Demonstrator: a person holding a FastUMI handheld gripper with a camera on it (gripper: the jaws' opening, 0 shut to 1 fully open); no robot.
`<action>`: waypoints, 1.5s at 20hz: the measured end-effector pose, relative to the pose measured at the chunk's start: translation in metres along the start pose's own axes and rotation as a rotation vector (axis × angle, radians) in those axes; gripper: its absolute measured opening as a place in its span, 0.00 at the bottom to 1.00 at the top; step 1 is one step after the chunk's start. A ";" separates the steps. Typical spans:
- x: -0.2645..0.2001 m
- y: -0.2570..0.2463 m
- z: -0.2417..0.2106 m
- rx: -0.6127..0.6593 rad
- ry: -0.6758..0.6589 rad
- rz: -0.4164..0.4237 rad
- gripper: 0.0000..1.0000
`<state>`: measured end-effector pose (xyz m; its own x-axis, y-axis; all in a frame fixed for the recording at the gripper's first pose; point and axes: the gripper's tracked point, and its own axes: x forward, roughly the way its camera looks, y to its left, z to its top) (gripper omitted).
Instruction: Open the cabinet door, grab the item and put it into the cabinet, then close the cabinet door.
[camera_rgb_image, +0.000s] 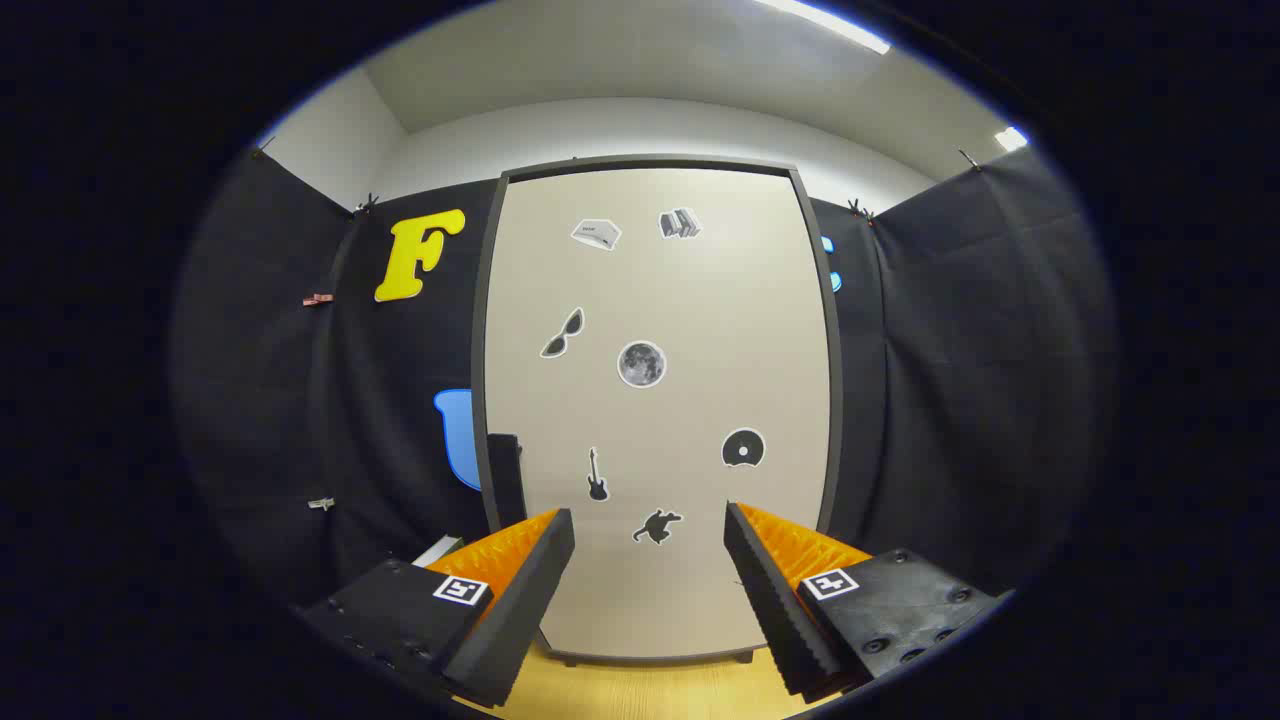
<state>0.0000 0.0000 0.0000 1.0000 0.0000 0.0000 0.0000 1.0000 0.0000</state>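
The hand-held gripper (650, 560) is spread wide and empty, facing the closed cabinet door (690, 400) straight ahead; its dark handle (505, 480) lies just beyond the left finger, upright.

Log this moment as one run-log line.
tool: open, empty | cabinet door: shut, ahead of fingers | handle: untouched | step: open door
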 end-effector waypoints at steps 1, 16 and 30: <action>0.000 0.001 0.001 0.000 -0.004 0.004 0.98; 0.003 0.005 -0.001 0.003 0.012 0.003 0.98; 0.007 0.044 -0.012 0.026 0.047 0.088 0.98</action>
<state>0.0065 0.0439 -0.0119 0.9950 0.0885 -0.0455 -0.0873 0.9958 0.0278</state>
